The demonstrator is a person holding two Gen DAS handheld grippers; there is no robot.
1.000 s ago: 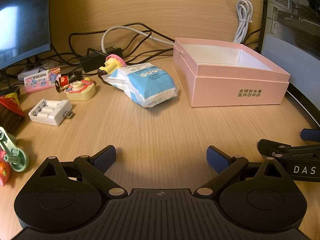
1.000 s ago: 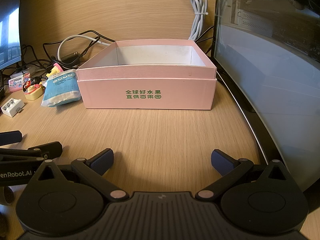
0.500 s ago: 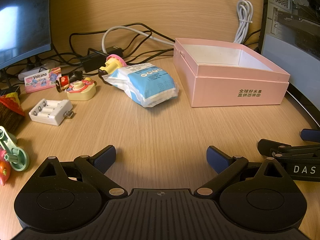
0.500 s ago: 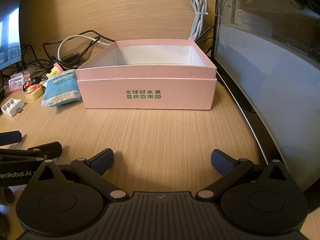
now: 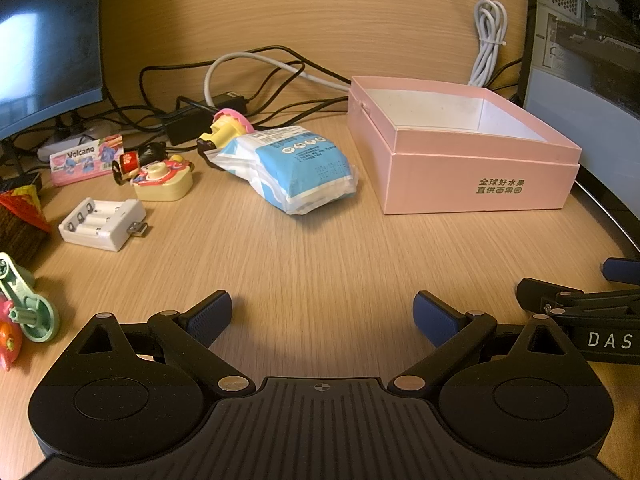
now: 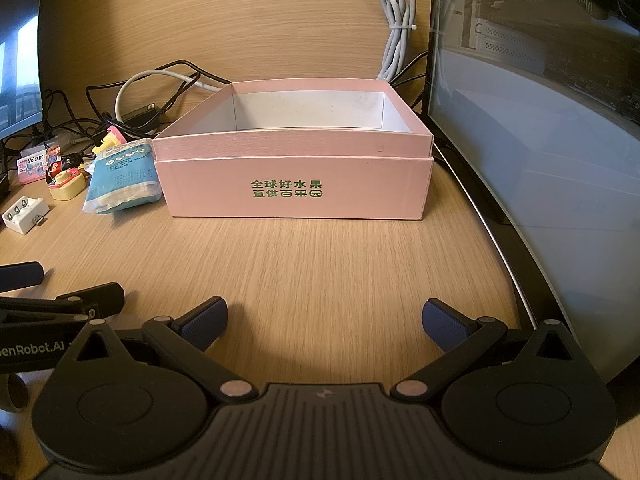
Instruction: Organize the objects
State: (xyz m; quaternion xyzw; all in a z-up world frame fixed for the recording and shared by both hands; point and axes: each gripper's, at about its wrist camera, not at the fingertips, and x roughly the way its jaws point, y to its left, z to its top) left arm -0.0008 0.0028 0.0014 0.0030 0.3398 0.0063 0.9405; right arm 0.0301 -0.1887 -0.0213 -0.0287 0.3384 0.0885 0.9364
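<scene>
The left gripper (image 5: 322,314) hovers low over the light wooden desk (image 5: 320,256), jaws spread wide, gripping nothing. The right gripper (image 6: 324,318) sits alongside, jaws likewise wide apart and empty. Beyond the left gripper lie a white plastic battery charger (image 5: 102,224), a cream and red toy camera (image 5: 162,180) and a blue and white foil pouch (image 5: 290,170). The open pink cardboard box (image 6: 294,190) with green lettering stands just right of the pouch, squarely ahead of the right gripper. Black and grey cables (image 5: 256,68) trail behind.
</scene>
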